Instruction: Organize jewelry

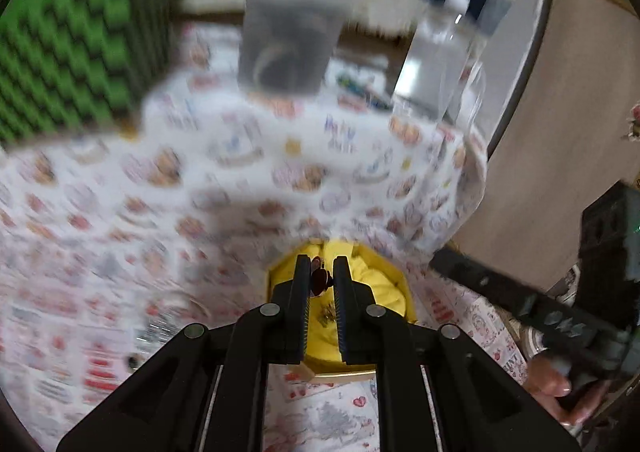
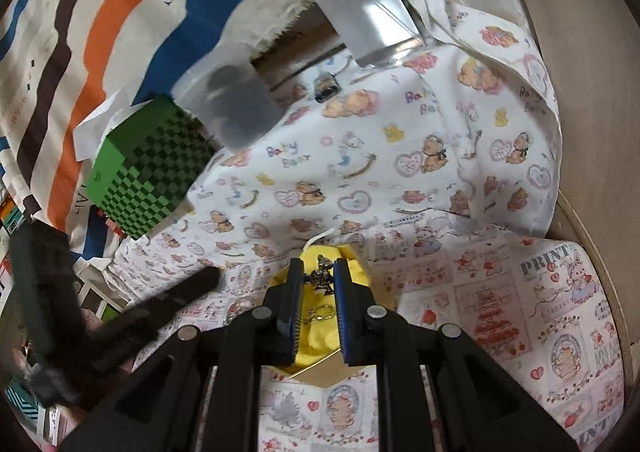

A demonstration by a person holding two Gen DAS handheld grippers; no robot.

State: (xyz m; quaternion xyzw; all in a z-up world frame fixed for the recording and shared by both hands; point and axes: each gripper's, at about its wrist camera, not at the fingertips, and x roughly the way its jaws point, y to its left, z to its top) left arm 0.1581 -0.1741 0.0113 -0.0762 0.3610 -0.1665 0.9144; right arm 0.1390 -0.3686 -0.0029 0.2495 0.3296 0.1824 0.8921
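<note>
A dark pendant [image 1: 320, 281] is pinched by the left gripper [image 1: 322, 272] over the yellow-lined box [image 1: 394, 284], probably so it drops inside. The right gripper [image 2: 317, 276] pinches a silver charm [image 2: 322, 277] above the same box [image 2: 356, 264], where a ring [image 2: 323, 311] already lies.

Printed cloth [image 2: 420, 156], yellow box [image 2: 316, 352], green box [image 2: 152, 172]

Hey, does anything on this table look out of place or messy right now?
The printed bear cloth lies rumpled, its far right edge folded up. A small metal clip sits alone on it, far from the yellow-lined jewelry box. Nothing looks spilled or broken.
</note>
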